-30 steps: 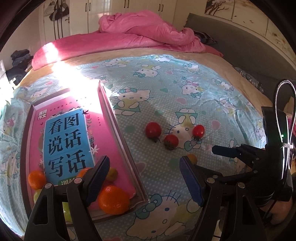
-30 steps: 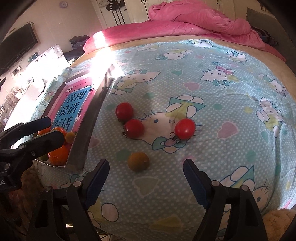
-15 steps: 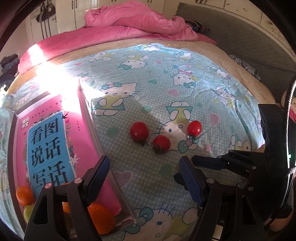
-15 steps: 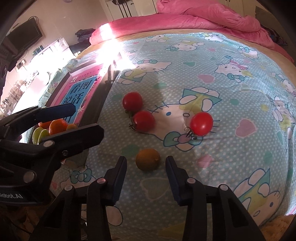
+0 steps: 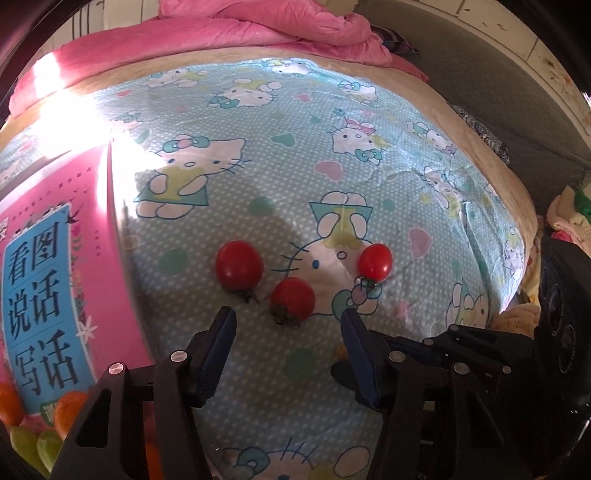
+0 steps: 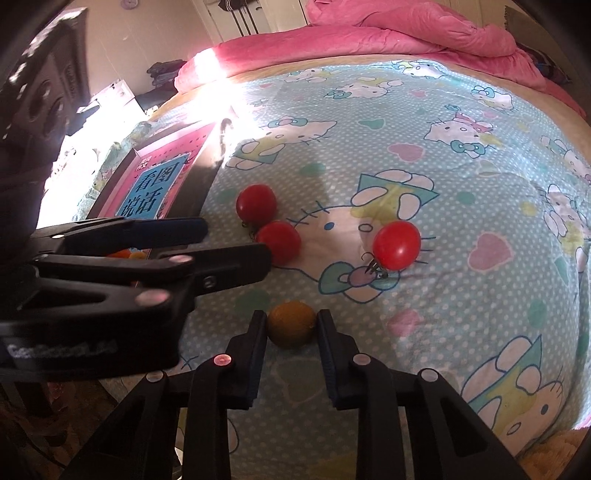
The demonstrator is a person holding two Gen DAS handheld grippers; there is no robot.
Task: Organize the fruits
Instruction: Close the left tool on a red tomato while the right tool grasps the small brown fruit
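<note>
Three red tomatoes lie on the Hello Kitty bedsheet: a left one, a middle one and a right one. My left gripper is open, its fingers either side of the middle tomato and just short of it. My right gripper is shut on a small brown-orange fruit that rests on the sheet. In the right wrist view the tomatoes show again: left, middle, right. A tray lined with a pink book holds oranges and green fruit at its near end.
A pink duvet is heaped at the far end of the bed. The bed's edge drops off on the right. The left gripper's body crosses the left of the right wrist view, close to the tomatoes.
My right gripper has closed from wide open onto the brown-orange fruit. My left gripper has moved right, away from the tray, up to the middle tomato, and its jaws have narrowed.
</note>
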